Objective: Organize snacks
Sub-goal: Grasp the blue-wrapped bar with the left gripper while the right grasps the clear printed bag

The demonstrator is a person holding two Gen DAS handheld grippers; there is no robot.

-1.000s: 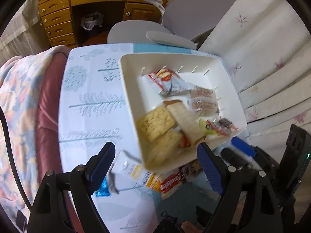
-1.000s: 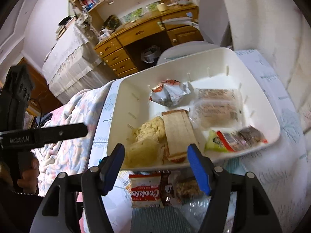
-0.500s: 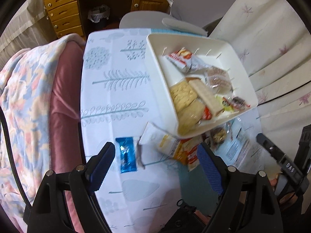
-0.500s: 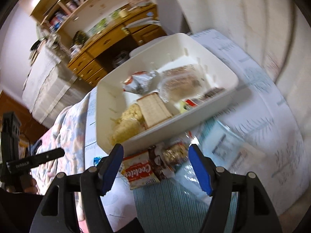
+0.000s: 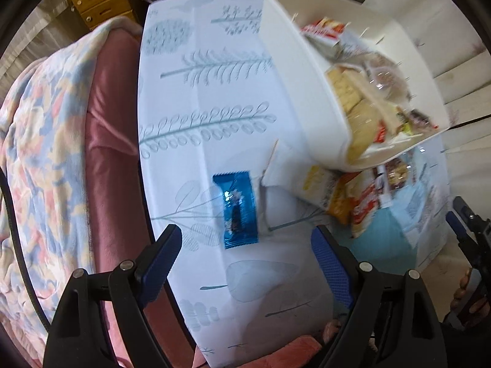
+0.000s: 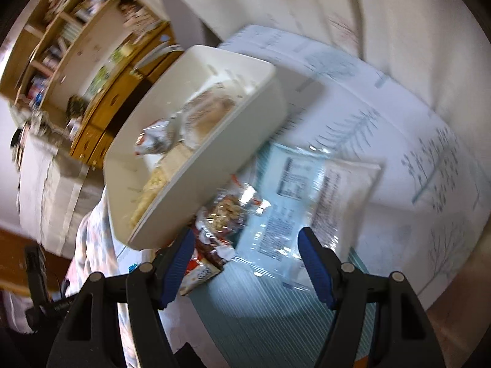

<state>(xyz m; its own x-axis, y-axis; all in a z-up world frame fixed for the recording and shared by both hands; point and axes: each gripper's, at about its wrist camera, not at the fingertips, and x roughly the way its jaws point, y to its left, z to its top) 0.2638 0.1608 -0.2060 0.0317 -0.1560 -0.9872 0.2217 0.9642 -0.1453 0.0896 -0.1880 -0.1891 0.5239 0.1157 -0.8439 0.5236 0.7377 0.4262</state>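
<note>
1. Left wrist view: The left gripper [image 5: 245,256] has its jaws wide apart with nothing between them. It has come lower and closer to the table [image 5: 214,122] than a second ago, so the cloth with leaf drawings looks bigger.
2. A blue snack packet [image 5: 237,210] lies flat on the table just in front of the jaws. A second ago only a bit of it peeked out near the left finger; now all of it shows.
3. The white bin [image 5: 310,98] of snacks sits at the far right side of the table. It has slid from the middle of the picture up to the top right corner.
4. Just beside the near corner of the bin lie a white and yellow bag [image 5: 319,187] and a red cookie pack [image 5: 363,211], partly under its rim.
5. Right wrist view: The right gripper [image 6: 245,265] is open too, holding nothing. The picture has tipped over since a second ago, so the bin [image 6: 214,165] now leans across the left half.
6. A clear bag with printed labels [image 6: 310,202] lies on the table in front of the jaws, near the front edge. A brown snack pack [image 6: 227,214] lies just beside it, touching the bin's corner. Both look closer than before.
</note>
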